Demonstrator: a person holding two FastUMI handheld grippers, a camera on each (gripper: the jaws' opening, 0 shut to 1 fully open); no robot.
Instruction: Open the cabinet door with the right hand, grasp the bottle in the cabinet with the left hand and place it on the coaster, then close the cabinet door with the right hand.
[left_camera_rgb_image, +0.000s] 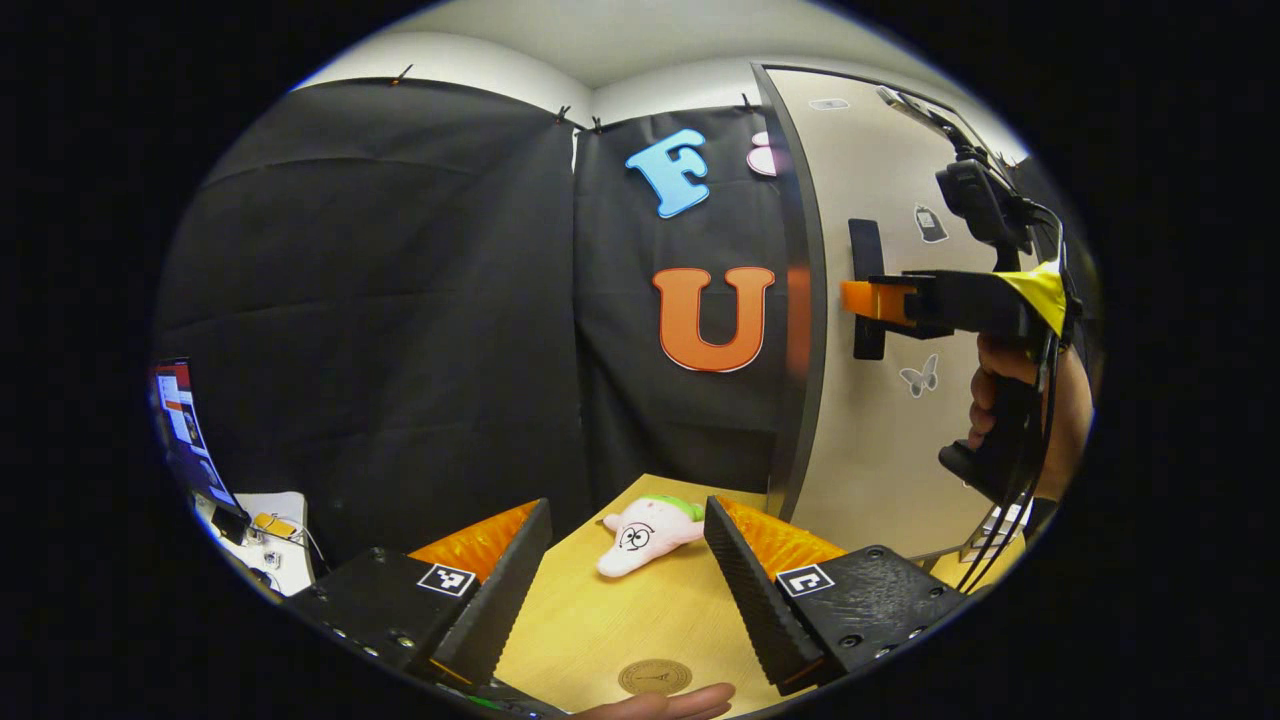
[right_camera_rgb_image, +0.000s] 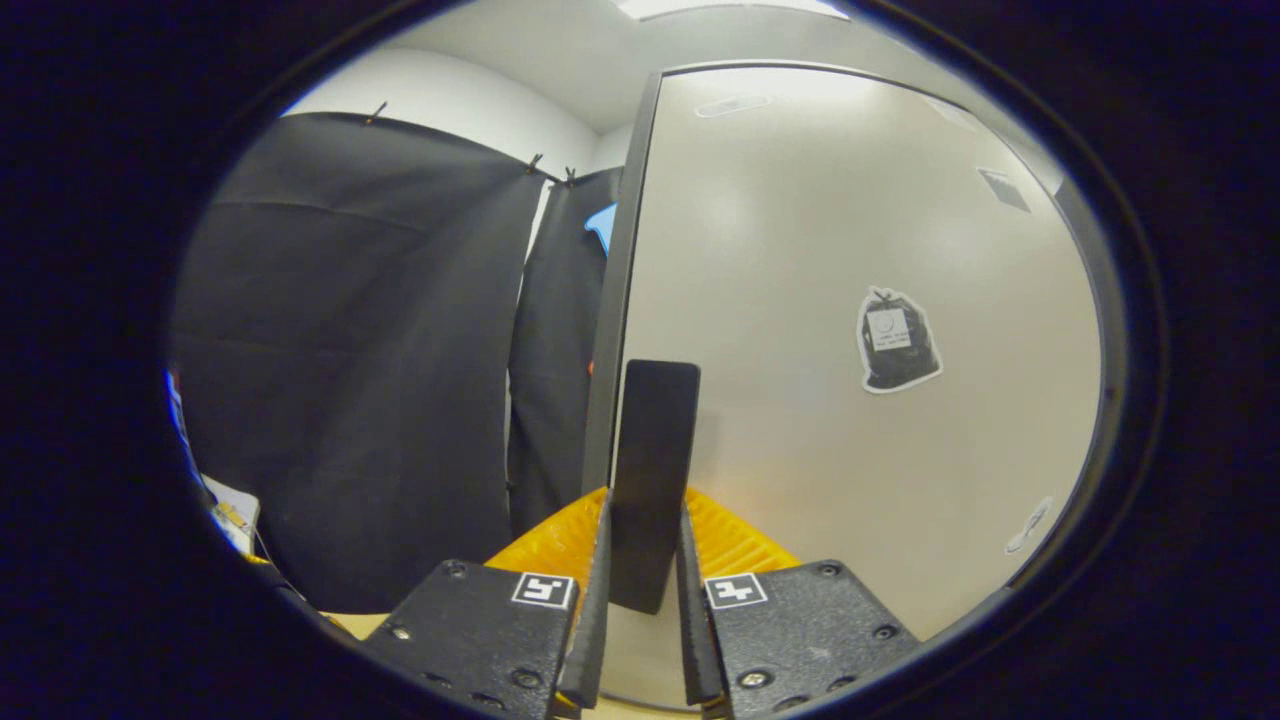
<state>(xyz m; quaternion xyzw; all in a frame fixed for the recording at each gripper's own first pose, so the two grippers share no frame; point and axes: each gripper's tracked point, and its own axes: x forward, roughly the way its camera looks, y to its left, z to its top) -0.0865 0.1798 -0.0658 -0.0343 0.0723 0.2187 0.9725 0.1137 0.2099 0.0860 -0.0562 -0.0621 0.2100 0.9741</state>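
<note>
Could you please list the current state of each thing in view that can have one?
Cabinet door: shut, or nearly so.
Door handle: clamped between the right gripper's fingers.
Right gripper: shut on the door handle.
Left gripper: open, holding nothing.
Coaster: bare on the table.
Plush toy: lying on its side.

Cabinet door (right_camera_rgb_image: 850, 300): a flat, pale grey panel with a dark edge frame, standing upright and appearing shut; small stickers dot its face. Door handle (right_camera_rgb_image: 652, 470): a black upright bar mounted on the door near its left edge. In the left gripper view the door (left_camera_rgb_image: 880, 300) rises at the table's far right. Coaster (left_camera_rgb_image: 655, 677): a small round tan disc with a faint printed mark, lying flat on the table, down and to the left of the door.
</note>
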